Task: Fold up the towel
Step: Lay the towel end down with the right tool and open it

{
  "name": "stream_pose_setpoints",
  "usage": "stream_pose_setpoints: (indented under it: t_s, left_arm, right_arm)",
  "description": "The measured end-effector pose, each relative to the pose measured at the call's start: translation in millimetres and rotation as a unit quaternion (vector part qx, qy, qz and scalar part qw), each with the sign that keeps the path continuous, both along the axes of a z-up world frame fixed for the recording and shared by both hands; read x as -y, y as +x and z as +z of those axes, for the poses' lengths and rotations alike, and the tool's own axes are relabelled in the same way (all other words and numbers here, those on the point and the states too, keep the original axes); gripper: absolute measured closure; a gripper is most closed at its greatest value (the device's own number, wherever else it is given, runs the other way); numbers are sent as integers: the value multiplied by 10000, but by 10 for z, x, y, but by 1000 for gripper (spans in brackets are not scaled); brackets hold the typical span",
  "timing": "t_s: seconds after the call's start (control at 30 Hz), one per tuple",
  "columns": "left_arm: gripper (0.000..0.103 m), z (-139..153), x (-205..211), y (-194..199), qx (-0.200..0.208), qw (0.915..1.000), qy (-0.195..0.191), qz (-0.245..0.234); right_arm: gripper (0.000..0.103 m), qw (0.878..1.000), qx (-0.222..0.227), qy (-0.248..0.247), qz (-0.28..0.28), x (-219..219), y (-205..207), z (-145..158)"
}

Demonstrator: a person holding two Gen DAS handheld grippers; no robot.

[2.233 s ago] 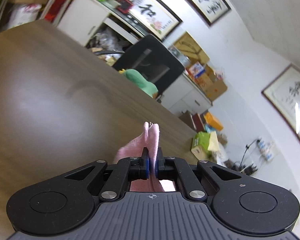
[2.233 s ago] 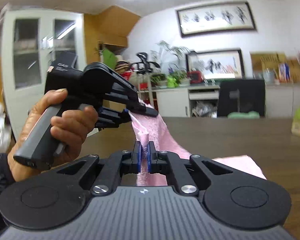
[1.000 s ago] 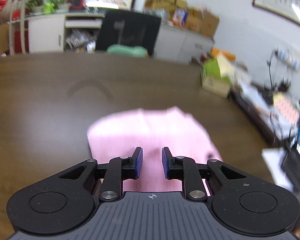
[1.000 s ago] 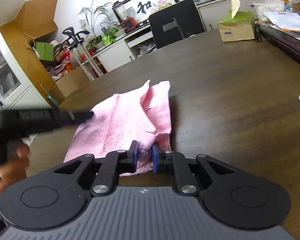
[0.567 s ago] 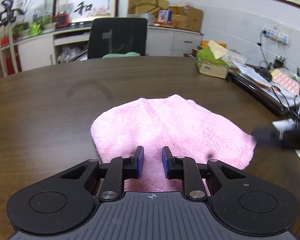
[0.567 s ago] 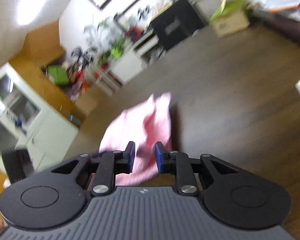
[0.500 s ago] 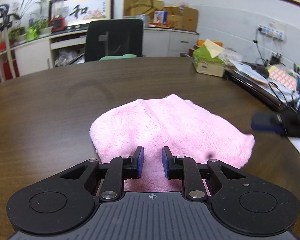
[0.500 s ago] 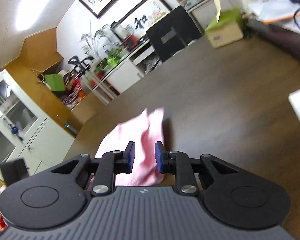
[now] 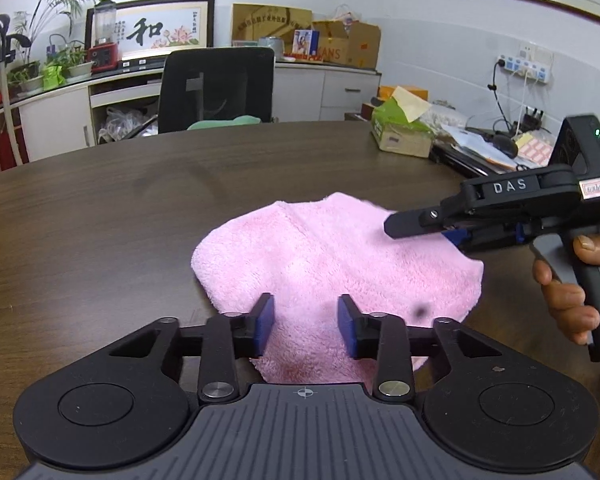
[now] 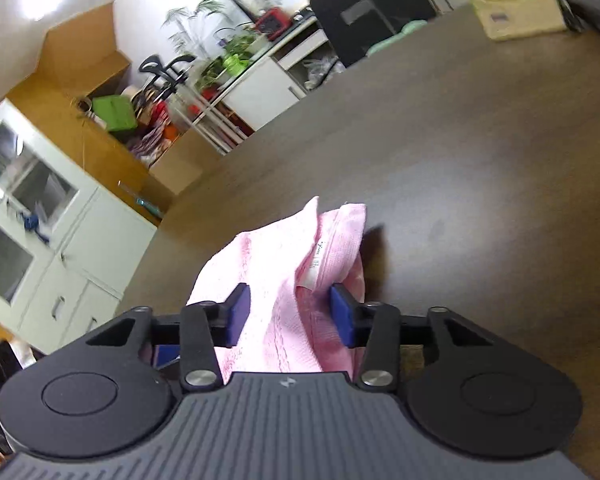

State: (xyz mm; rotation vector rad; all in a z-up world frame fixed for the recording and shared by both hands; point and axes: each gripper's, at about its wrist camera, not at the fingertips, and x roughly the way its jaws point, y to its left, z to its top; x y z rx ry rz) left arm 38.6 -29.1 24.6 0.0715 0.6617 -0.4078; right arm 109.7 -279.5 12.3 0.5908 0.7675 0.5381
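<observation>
with both the left claw [image 9: 305,330] and right claw [image 10: 286,317] spread, we should pinch matching corners of the pink towel [image 9: 332,264] evenly.

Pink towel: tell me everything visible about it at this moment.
The pink towel is fluffy terry, lying folded on the dark wood table, its layered edge with a small white tag showing in the right wrist view. A small dark spot marks its near right side. Both grippers hover with jaws open, holding nothing.
</observation>
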Motion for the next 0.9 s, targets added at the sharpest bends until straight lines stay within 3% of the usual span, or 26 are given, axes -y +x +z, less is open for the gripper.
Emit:
stream_pose_setpoints:
  t_s: [0.03,0.17,0.23,0.3,0.4,0.6,0.7,0.8,0.9]
  left_arm:
    - [58,-8,26,-3,20,10000,84,27]
    - [51,-45,85,7,48,9993,339,148]
    - [49,-71,89,35,-25,9991,378,174]
    - [48,-101,109,56,-69,9987,471,202]
    - [45,-127,158,41,18,9975,675,195]
    - [42,-131,135,55,44,9967,762,279]
    - [42,-125,37,116,-31,9969,687,376]
    - [36,-134,-49,163,-31,9970,650,419]
    - [34,-138,-132,203,-46,9973,571,456]
  right_arm:
    - [88,10000,61,-20,4,-4,-16,17]
    - [94,9984,495,-235,-145,-5,-207,166]
    - [94,9978,573,-328,-102,-7,-287,217]
    - [93,9985,354,-389,-156,3,-281,174]
    - [90,9954,190,-919,-171,-62,-230,67]
    - [88,9820,761,-1726,-49,-333,-286,136]
    - [88,9802,841,-1792,23,-422,-251,121]
    - [81,9749,858,-2053,105,-520,-207,68]
    - [78,9779,820,-1925,39,-487,-222,111]
